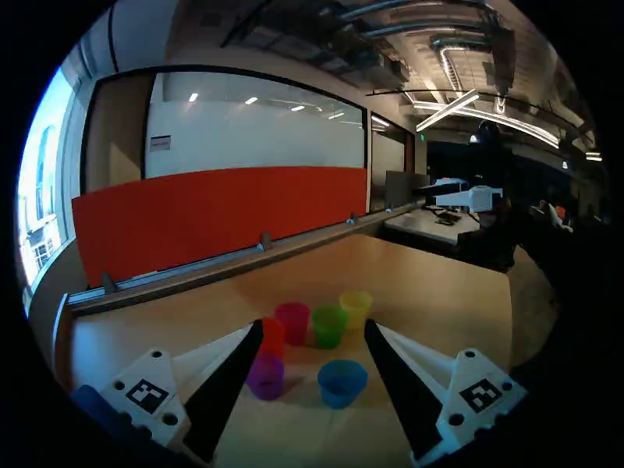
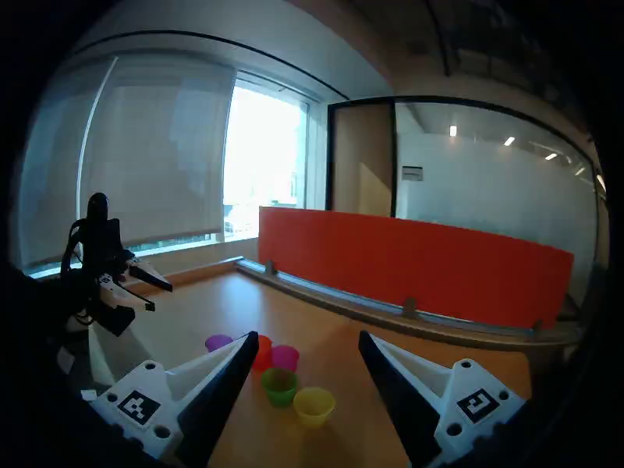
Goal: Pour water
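Several small plastic cups stand in a cluster on the wooden table (image 1: 437, 273): a blue cup (image 1: 342, 382), a purple cup (image 1: 267, 376), a red cup (image 1: 272, 335), a pink cup (image 1: 293, 321), a green cup (image 1: 328, 325) and a yellow cup (image 1: 356, 307). My left gripper (image 1: 312, 342) hovers open above them, holding nothing. In the right gripper view the yellow cup (image 2: 313, 405), green cup (image 2: 278, 385), pink cup (image 2: 285, 357), red cup (image 2: 263, 351) and purple cup (image 2: 218, 342) sit below my right gripper (image 2: 308, 343), which is open and empty. The left gripper (image 2: 152, 290) appears there at far left, open.
An orange divider panel (image 1: 226, 214) on a metal rail (image 1: 234, 265) bounds the table's far edge. More desks (image 1: 437, 222) stand beyond at the right. A bright window (image 2: 261, 164) and blinds lie behind the table in the right gripper view.
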Demonstrator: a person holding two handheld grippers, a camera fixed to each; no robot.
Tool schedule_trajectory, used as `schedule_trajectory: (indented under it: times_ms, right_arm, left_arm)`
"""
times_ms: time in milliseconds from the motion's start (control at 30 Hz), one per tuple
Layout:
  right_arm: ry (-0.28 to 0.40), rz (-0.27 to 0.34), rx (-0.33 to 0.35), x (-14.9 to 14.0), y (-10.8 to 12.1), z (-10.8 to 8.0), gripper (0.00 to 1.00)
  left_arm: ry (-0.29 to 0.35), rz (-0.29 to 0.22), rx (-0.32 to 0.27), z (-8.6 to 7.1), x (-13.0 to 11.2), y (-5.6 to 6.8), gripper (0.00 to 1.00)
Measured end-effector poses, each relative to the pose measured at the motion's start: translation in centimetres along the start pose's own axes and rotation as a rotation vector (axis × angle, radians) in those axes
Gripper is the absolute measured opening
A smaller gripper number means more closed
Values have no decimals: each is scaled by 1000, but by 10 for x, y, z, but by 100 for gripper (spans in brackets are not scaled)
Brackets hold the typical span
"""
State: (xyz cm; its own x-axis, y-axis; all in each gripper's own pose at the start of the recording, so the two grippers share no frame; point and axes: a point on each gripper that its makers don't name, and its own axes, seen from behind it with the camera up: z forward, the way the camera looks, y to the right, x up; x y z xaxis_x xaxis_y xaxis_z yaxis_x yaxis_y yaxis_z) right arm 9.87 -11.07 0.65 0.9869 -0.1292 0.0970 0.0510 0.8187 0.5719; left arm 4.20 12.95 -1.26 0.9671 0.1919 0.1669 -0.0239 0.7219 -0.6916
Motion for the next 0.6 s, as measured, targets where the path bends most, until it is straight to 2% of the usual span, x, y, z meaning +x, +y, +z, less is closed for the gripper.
schedule_trajectory:
  times_ms: [167,367,600]
  right_arm:
    - [-42,-22,13,-8,-4,5,99]
    - [-60,-15,27,-12,-4,11,100]
    - [-98,-8,54,-23,-6,18,100]
  left_arm:
    - [-61,41,-49,8,-21,10,96]
    - [-105,69,-102,17,-37,21,96]
    - [-142,84,-139,26,-54,26,96]
